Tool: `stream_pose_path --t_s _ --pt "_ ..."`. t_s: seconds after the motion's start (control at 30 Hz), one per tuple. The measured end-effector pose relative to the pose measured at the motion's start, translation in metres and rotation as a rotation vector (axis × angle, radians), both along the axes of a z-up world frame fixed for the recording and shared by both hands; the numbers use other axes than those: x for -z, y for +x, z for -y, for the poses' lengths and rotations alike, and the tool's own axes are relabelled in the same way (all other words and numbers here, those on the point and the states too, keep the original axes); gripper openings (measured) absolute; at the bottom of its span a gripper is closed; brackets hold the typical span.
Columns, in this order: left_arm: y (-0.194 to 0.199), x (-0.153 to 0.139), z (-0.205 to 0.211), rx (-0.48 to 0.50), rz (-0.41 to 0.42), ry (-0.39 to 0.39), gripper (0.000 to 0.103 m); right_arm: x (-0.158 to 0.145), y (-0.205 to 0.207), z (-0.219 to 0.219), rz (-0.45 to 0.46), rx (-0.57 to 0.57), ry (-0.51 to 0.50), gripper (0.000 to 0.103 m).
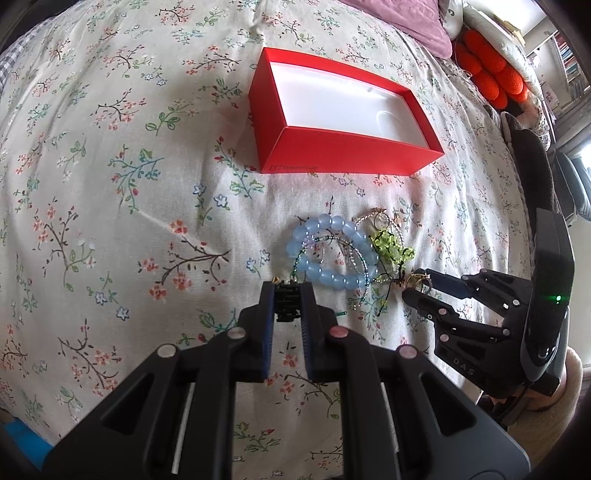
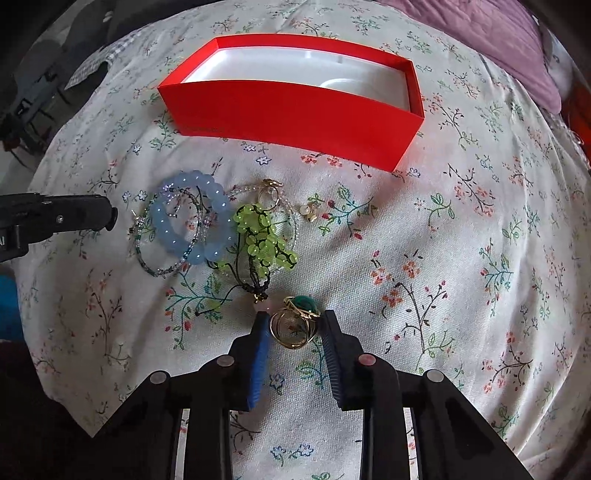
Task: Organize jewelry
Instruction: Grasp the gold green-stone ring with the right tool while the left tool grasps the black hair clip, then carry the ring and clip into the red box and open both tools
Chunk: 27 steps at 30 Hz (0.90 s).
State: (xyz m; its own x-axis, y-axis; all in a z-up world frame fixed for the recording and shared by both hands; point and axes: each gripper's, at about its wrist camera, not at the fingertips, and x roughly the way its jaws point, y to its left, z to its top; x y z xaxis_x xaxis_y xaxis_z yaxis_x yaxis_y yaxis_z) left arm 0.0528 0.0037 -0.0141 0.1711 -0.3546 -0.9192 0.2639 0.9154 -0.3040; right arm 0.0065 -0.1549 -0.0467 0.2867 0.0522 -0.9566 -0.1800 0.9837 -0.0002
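Note:
A red box (image 1: 343, 147) with a white empty inside lies open on the floral bedspread; it also shows in the right wrist view (image 2: 295, 122). A pile of jewelry lies in front of it: a blue bead bracelet (image 1: 325, 275) (image 2: 192, 221), a green bead bracelet (image 1: 388, 243) (image 2: 262, 240), thin beaded strands and small gold pieces. My left gripper (image 1: 288, 295) is shut on a small black piece (image 1: 287, 301) at the pile's left edge. My right gripper (image 2: 293, 325) is closed around a gold ring with a green stone (image 2: 295, 321); it also shows in the left wrist view (image 1: 419, 282).
A small pearl earring (image 2: 309, 212) lies right of the pile. A mauve pillow (image 1: 410, 26) and an orange knobbly cushion (image 1: 487, 70) sit at the bed's far right. The floral bedspread (image 2: 461, 258) stretches all around.

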Motion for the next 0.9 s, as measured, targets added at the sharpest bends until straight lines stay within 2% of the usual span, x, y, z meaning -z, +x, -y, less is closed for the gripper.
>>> stream_pose_path --t_s 0.23,0.43,0.77,0.9 --pt "-0.003 -0.011 -0.004 -0.008 0.032 -0.010 0.015 -0.017 -0.006 0.013 0.020 0.023 0.090 0.029" --pt "-0.002 -0.026 -0.008 -0.033 0.072 -0.027 0.015 -0.040 -0.005 0.030 0.072 0.070 0.136 0.029" --pt "0.017 -0.059 0.025 -0.054 0.194 -0.042 0.015 -0.090 0.020 0.046 0.215 0.151 0.229 0.029" --pt "0.033 -0.061 0.037 -0.044 0.263 -0.040 0.015 -0.095 0.037 0.048 0.264 0.175 0.246 0.029"
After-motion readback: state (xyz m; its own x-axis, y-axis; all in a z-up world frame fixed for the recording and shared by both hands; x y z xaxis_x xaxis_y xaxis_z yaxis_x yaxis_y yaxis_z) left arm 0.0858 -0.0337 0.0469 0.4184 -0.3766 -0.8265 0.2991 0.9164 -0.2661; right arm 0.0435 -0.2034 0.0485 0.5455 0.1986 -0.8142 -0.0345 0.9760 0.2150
